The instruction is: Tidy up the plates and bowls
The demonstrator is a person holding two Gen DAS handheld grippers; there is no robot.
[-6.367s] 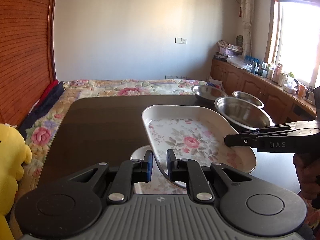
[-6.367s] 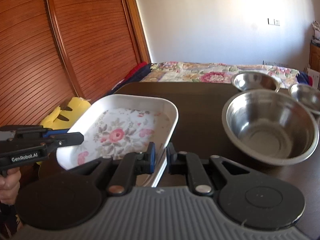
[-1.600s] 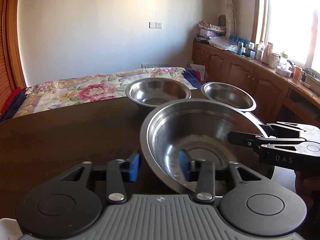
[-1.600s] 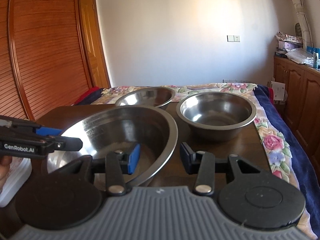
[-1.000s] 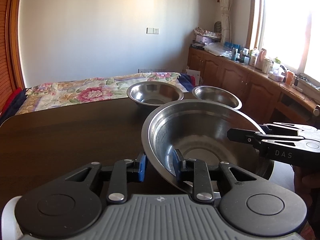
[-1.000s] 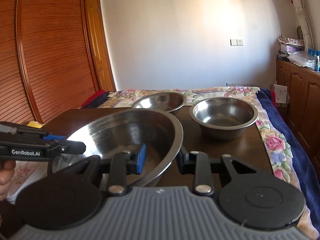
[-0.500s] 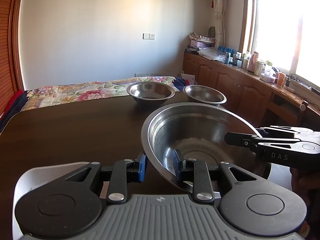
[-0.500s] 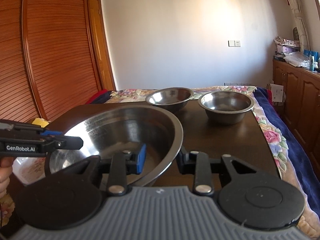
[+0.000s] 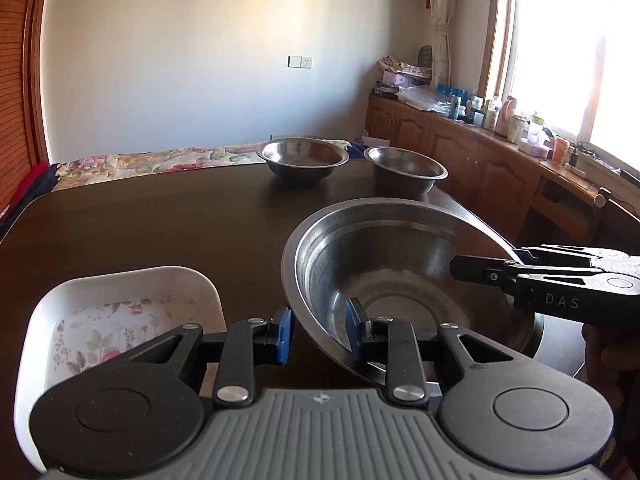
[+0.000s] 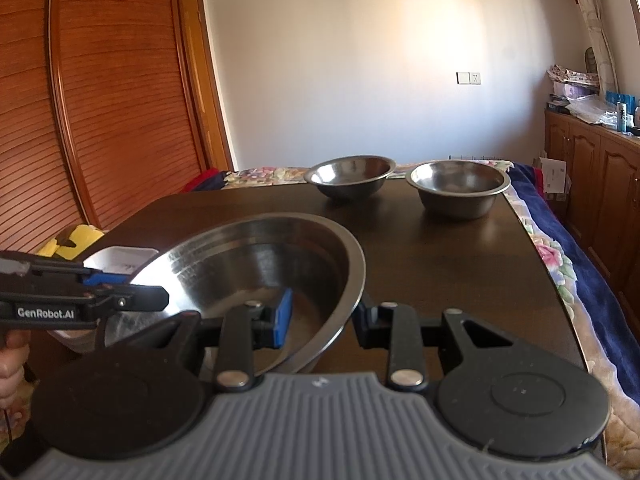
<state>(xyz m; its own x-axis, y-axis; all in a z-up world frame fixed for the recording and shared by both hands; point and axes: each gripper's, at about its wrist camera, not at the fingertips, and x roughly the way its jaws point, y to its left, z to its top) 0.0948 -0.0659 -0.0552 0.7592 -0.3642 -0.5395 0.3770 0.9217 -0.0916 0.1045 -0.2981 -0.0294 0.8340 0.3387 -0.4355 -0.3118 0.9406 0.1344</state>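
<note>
Each fisheye sat just behind its own gripper, looking forward over the worktop (image 9: 140, 216); both views shared the large steel bowl (image 9: 400, 264) close ahead.

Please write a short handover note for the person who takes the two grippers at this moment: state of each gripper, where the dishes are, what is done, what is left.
Left gripper: shut on the near-left rim of the large steel bowl.
Right gripper: shut on the same bowl's right rim; the bowl sits tilted between both.
Floral tray: on the dark table, left of the bowl, near edge.
Two small steel bowls: side by side at the far edge, untouched.
Done: tray placed. Left: probably set the large bowl down, then gather the small bowls.
</note>
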